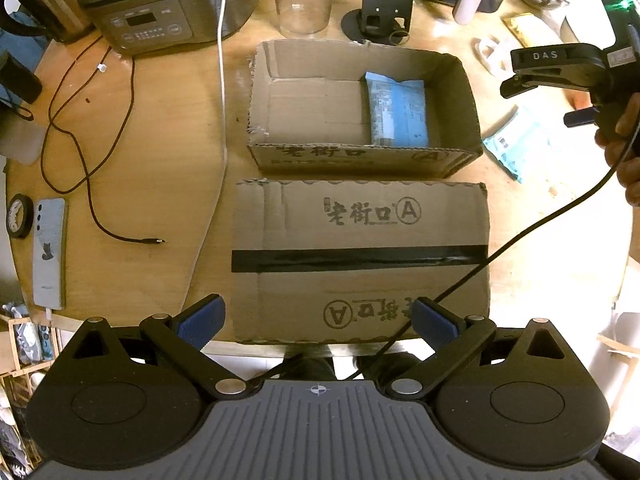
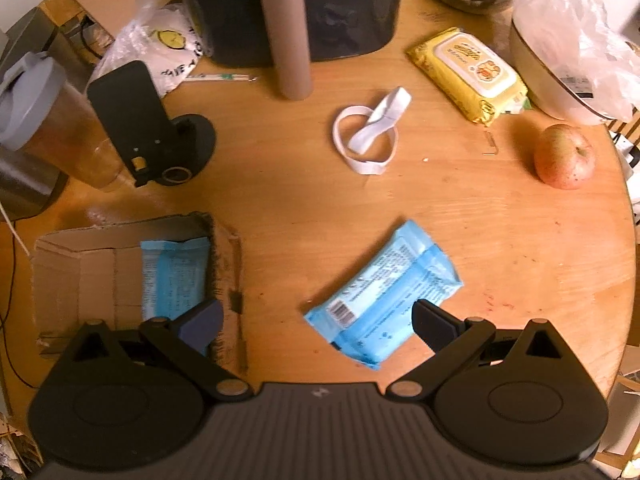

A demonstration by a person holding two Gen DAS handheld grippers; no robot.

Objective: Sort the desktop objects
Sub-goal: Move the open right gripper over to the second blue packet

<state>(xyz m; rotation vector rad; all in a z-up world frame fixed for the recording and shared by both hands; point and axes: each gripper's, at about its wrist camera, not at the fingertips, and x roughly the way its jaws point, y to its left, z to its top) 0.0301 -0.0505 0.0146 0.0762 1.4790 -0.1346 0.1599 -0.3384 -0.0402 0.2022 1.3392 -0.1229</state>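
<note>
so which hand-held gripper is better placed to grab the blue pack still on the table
Right. The right hand-held gripper is open directly over the loose blue pack. The left hand-held gripper hangs over the flat cardboard, away from it.

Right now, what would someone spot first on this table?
Probably the bright blue packet lying loose on the wooden table, just ahead of the open right claw. A matching blue packet already sits in the open cardboard box. Farther right, an apple rests near the table's edge.
</note>
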